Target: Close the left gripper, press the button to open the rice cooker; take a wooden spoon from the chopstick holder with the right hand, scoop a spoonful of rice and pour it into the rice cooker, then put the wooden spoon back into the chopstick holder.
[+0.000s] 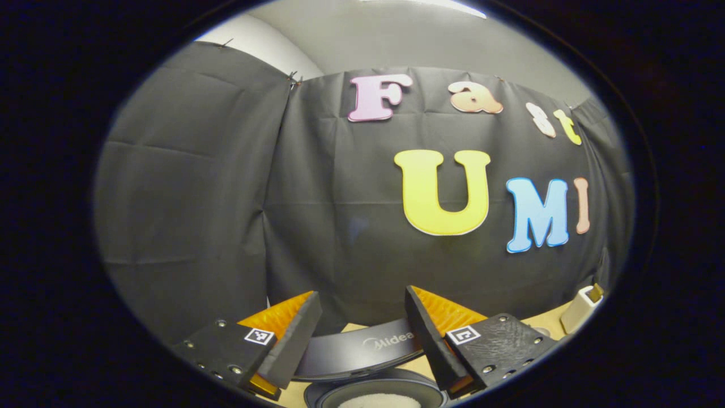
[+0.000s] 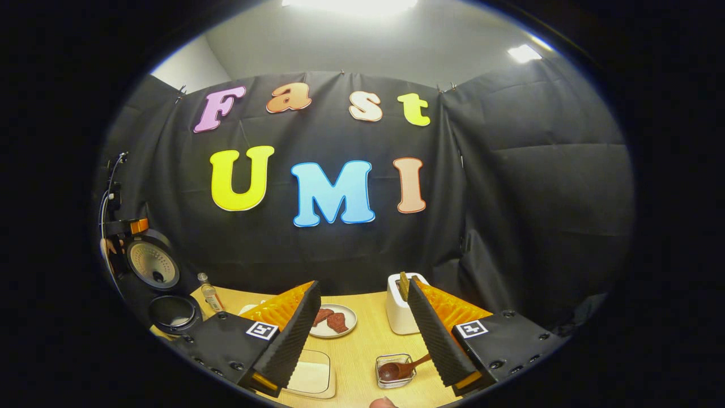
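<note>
Both claws wide open, empty, rice cooker lid up, wooden spoon in holder, toaster behind

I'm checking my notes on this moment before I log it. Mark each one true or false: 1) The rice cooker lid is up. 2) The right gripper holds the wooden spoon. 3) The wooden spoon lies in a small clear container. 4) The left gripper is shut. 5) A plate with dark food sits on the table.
1) True: the rice cooker stands with its lid raised.
2) False: the right gripper is open and holds nothing.
3) True: the wooden spoon rests in the small clear container.
4) False: the left gripper is open.
5) True: the plate with dark food is on the table.
</note>
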A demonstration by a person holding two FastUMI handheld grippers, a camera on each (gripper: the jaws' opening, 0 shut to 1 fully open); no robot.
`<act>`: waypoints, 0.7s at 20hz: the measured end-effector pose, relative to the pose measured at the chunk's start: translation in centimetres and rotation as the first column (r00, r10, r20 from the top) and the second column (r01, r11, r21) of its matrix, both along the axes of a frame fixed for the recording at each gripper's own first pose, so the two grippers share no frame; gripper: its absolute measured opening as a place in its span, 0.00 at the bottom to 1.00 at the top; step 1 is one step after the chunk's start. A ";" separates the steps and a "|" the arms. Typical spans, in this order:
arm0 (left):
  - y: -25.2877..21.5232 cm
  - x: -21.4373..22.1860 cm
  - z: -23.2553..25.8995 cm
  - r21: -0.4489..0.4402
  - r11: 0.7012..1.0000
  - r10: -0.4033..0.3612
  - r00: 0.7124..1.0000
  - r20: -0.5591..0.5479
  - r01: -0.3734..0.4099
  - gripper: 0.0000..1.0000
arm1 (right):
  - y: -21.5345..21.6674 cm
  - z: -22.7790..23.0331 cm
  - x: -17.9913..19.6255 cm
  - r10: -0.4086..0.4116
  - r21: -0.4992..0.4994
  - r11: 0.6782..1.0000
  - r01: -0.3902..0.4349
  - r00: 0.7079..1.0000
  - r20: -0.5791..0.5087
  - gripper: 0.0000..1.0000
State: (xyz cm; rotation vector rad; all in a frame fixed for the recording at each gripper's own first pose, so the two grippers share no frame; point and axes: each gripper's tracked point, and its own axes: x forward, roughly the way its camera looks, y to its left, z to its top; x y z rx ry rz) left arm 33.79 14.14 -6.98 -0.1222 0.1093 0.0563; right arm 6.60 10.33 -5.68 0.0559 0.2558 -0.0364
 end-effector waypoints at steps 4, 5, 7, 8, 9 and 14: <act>-0.8 -1.7 -0.2 -0.015 1.000 -0.015 1.000 -0.016 0.015 0.94 | -0.5 0.5 -1.2 0.012 -0.034 0.999 -0.011 1.000 0.021 0.98; -1.2 -2.3 -0.4 -0.016 1.000 -0.019 1.000 -0.018 0.019 0.93 | -0.5 0.6 -1.4 0.019 -0.031 0.999 -0.018 1.000 0.022 0.98; -2.0 -3.7 -0.9 -0.016 1.000 -0.023 0.999 -0.026 0.023 0.95 | -0.8 0.6 -2.0 0.034 -0.019 0.999 -0.034 0.999 0.020 0.98; -2.5 -4.5 -1.3 -0.016 1.000 -0.024 0.999 -0.032 0.023 0.95 | -0.9 0.5 -2.2 0.044 -0.012 0.999 -0.044 0.999 0.016 0.98; -2.8 -5.2 -1.5 -0.018 1.000 -0.025 0.999 -0.041 0.024 0.95 | -1.1 0.6 -2.3 0.052 -0.008 0.999 -0.052 0.999 0.015 0.98; -5.0 -8.8 -3.7 -0.033 0.999 -0.043 0.994 -0.097 0.040 0.94 | -1.9 0.5 -3.1 0.096 -0.005 0.995 -0.096 0.995 0.016 0.98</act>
